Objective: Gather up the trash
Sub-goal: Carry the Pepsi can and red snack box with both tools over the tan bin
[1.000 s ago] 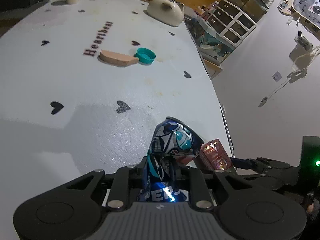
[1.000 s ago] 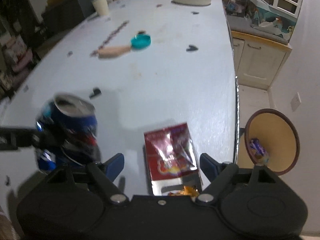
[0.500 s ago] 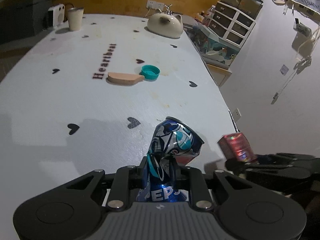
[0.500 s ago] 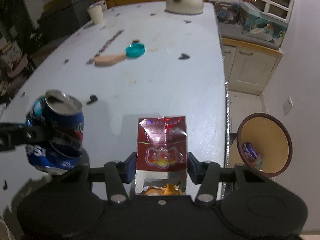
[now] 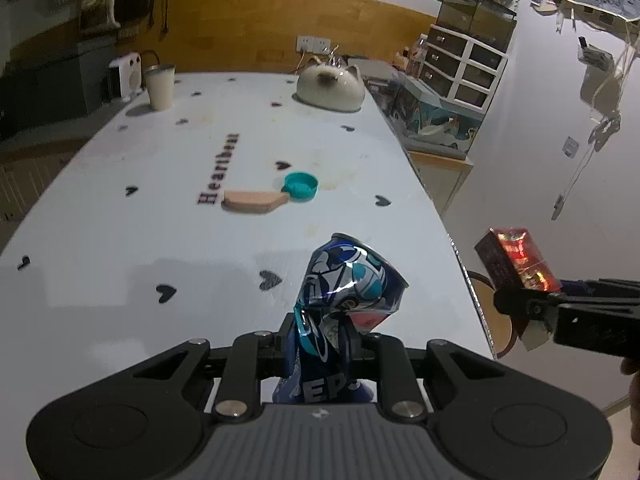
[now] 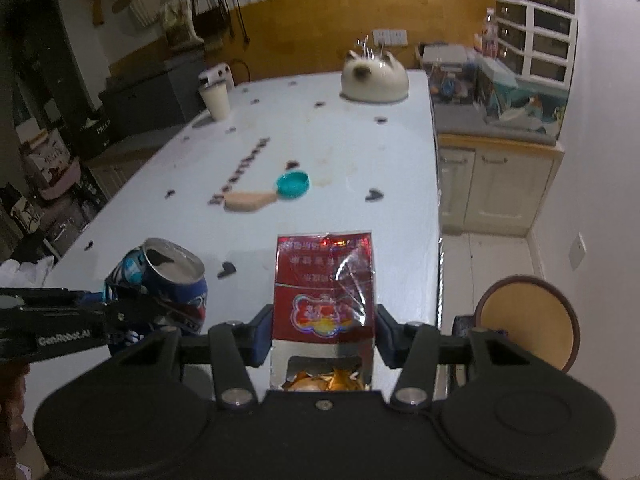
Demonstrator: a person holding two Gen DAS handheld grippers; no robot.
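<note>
A: Above the near end of the white heart-printed table (image 6: 328, 128), what step is this?

B: The carry, I'd judge. The left gripper (image 5: 320, 350) has its fingers clamped on a crushed blue Pepsi drink can (image 5: 344, 300), held clear of the tabletop. The right gripper (image 6: 324, 334) pinches a red foil-wrapped cigarette pack (image 6: 324, 288) by its sides, open end toward the camera.

A: And what comes next?

B: Probably the round tan-lined bin (image 6: 528, 320) on the floor just past the table's right edge. Both loads must travel right, over the edge, and the jaws part only once above the opening.

A: What has changed over the last second?

B: The right jaws have just been closing: a second ago they stood wide around the pack as it lay on the table; now they press on it and it is lifted. The can was gripped all along and now sits higher.

A: Anything left behind?

B: A teal plastic cap (image 5: 301, 186) touching a tan wooden piece (image 5: 254, 202), mid-table.
</note>
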